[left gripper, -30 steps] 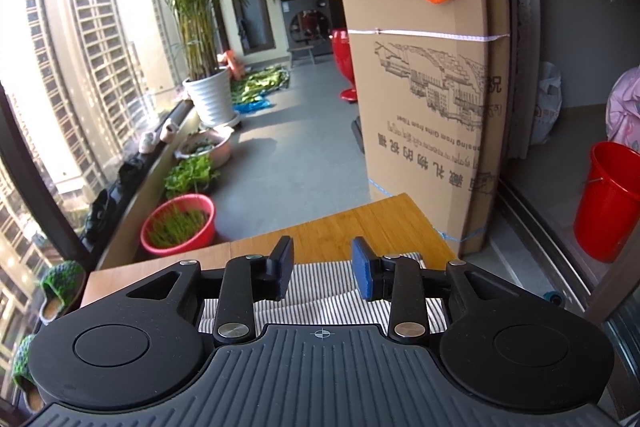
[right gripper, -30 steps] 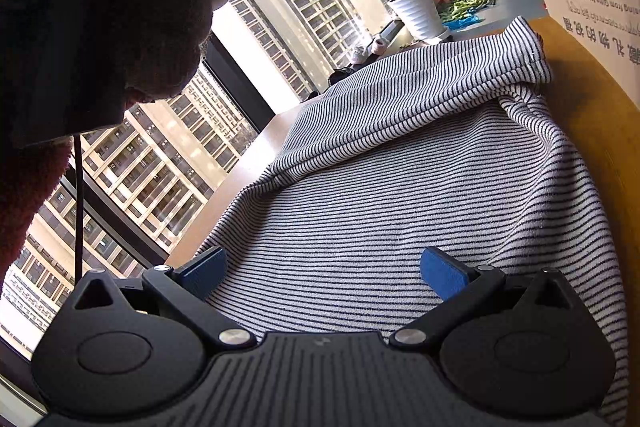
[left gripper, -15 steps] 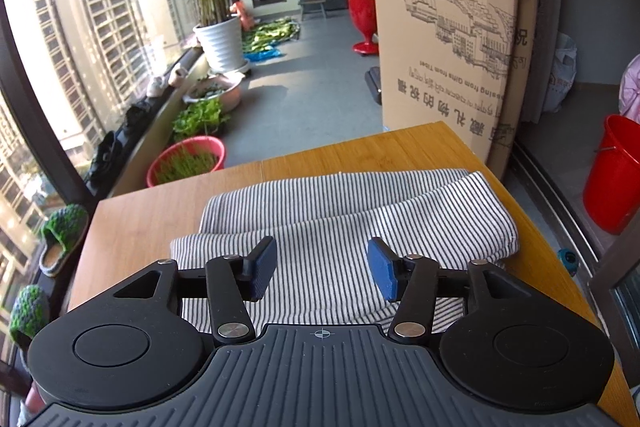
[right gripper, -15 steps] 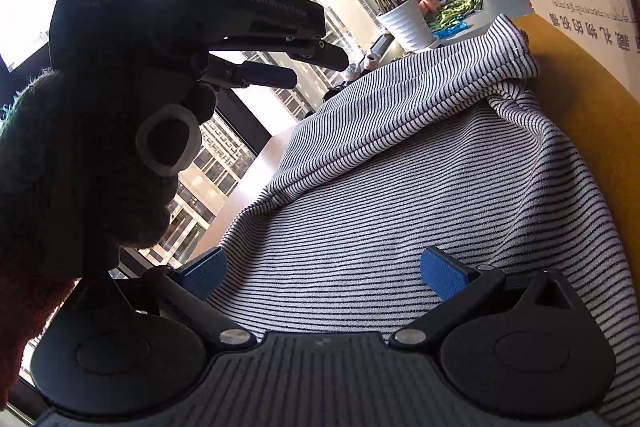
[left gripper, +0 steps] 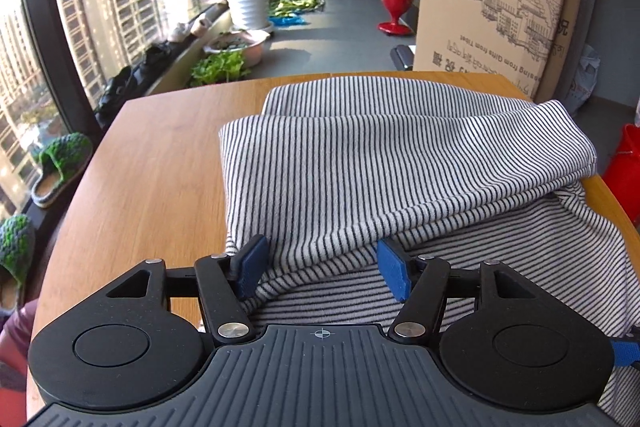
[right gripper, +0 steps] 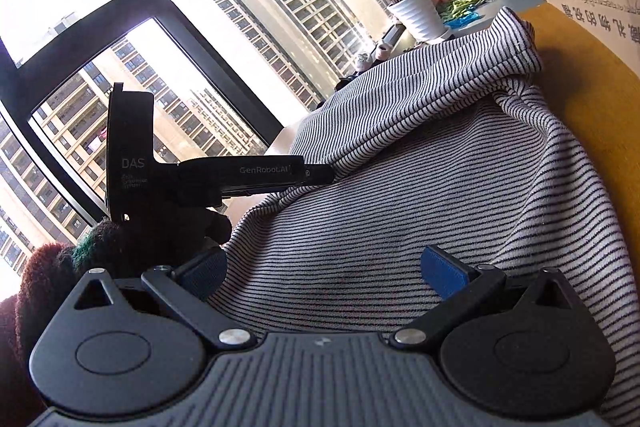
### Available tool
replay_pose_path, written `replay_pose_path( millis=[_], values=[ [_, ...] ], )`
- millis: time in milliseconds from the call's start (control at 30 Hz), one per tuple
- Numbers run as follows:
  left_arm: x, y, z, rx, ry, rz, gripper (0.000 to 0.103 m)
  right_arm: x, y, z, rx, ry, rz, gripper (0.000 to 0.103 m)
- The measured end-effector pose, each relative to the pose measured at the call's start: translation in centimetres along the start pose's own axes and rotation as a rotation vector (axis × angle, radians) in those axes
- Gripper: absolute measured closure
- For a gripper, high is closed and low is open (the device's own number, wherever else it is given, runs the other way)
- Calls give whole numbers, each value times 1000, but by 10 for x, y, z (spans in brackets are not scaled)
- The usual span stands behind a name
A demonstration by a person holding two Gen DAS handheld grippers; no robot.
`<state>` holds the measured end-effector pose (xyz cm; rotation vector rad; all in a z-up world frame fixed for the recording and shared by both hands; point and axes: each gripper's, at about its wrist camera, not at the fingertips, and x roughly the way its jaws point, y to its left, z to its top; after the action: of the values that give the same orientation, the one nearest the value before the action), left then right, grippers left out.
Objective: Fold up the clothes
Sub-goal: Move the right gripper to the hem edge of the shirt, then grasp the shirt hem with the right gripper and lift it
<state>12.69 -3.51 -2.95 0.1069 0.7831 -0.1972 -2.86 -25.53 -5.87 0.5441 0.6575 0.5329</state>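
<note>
Balcony light falls on the wooden table (left gripper: pixel 160 163), where the striped shirt (left gripper: pixel 400 163) lies partly folded. Left gripper (left gripper: pixel 324 267) jaws stand open around the folded edge; right gripper (right gripper: pixel 324 271) jaws gape over flat cloth. Better to bite all layers together before lifting. Compared with earlier, the left gripper has come lower and closer.
</note>
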Motion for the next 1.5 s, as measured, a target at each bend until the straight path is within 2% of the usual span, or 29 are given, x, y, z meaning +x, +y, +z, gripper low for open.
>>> replay_pose_path(
  millis=[33, 67, 100, 167, 233, 300, 333, 400, 467, 500, 567, 633, 700, 767, 800, 867, 967, 1133, 1233, 1333, 1500],
  values=[
    [-1, 4, -3, -4, -12, 14, 36, 2, 3, 0, -17, 14, 0, 0],
    [-2, 10, -6, -17, -20, 26, 28, 4, 7, 0, -37, 28, -1, 0],
    [0, 20, -8, -57, -12, 51, 15, 7, 13, 0, -70, 47, -4, 0],
    [3, 40, -18, -148, -12, 48, 8, 13, 24, 1, -153, 105, 9, 0],
    [-4, 53, -26, -195, -39, 32, 11, 16, 27, 10, -173, 144, 9, 0],
    [-20, 56, -30, -201, -77, 1, 15, 9, 28, 28, -195, 133, -38, 0],
    [-27, 54, -29, -185, -100, 4, 15, 5, 29, 38, -214, 121, -72, 0],
    [-42, 49, -25, -145, -149, 22, 15, -1, 33, 67, -292, 54, -218, 2],
    [-53, 44, -17, -124, -183, 9, 14, -1, 32, 95, -322, 8, -354, 19],
    [-56, 41, -13, -121, -190, -5, 13, 4, 26, 108, -307, -3, -403, 22],
    [-59, 35, -6, -109, -196, -22, 13, 15, 10, 127, -260, -13, -498, 38],
    [-62, 29, -4, -80, -208, -8, 13, 29, -12, 136, -195, -9, -564, 40],
    [-64, 27, -3, -78, -213, -14, 14, 43, -31, 136, -140, 12, -569, 42],
    [-62, 27, -3, -97, -202, -50, 14, 53, -37, 134, -117, 40, -551, 70],
    [-61, 27, -4, -100, -197, -59, 14, 55, -34, 132, -131, 48, -553, 72],
    [-58, 27, -6, -106, -186, -75, 14, 57, -20, 134, -213, 30, -579, 92],
    [-49, 28, -11, -107, -169, -88, 14, 44, 8, 148, -295, -35, -543, 95],
    [-44, 31, -16, -139, -155, -109, 14, 19, 40, 179, -326, -141, -442, 96],
    [-44, 32, -21, -182, -136, -138, 14, 21, 29, 174, -314, -122, -468, 96],
    [-47, 27, -31, -217, -109, -195, 13, 31, 0, 157, -267, -55, -534, 96],
    [-47, 21, -36, -218, -94, -216, 10, 36, -33, 140, -194, -4, -585, 96]
  ],
)
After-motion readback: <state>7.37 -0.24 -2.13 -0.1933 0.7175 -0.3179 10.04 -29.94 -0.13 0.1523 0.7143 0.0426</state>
